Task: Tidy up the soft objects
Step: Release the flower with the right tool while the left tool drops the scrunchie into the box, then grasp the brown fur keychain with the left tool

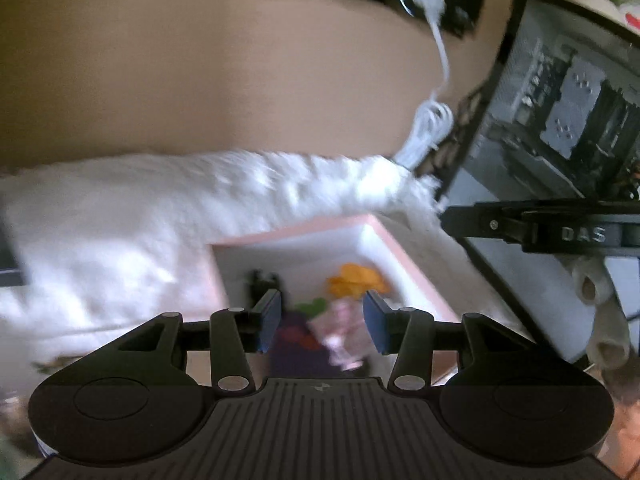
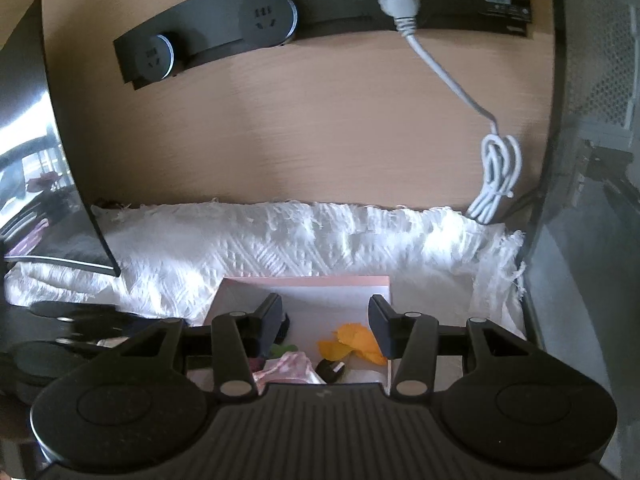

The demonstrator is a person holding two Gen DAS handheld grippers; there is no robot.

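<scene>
Both tongs, left (image 1: pixel 322 322) and right (image 2: pixel 325 330), hang released over the pink-rimmed white box (image 1: pixel 408 264). Inside lie an orange soft piece (image 2: pixel 354 345) at 12 o'clock and a pink fabric piece (image 2: pixel 286 368); only the left view shows a purple item (image 1: pixel 296 350). Their long axes are unclear.

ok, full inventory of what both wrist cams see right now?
box: 1, pink rim, white inside, on the cloth, open.
orange soft item: 1, in the box, right side.
pink soft item: 1, in the box, near edge.
green item: 1, in the box, partly hidden.
cloth: 1, white, textured, under the box.
socket strip: 1, black, on the wall.
cable: 1, white, plugged in, slack bundled.
left gripper: open, over the box.
right gripper: open, over the box.
</scene>
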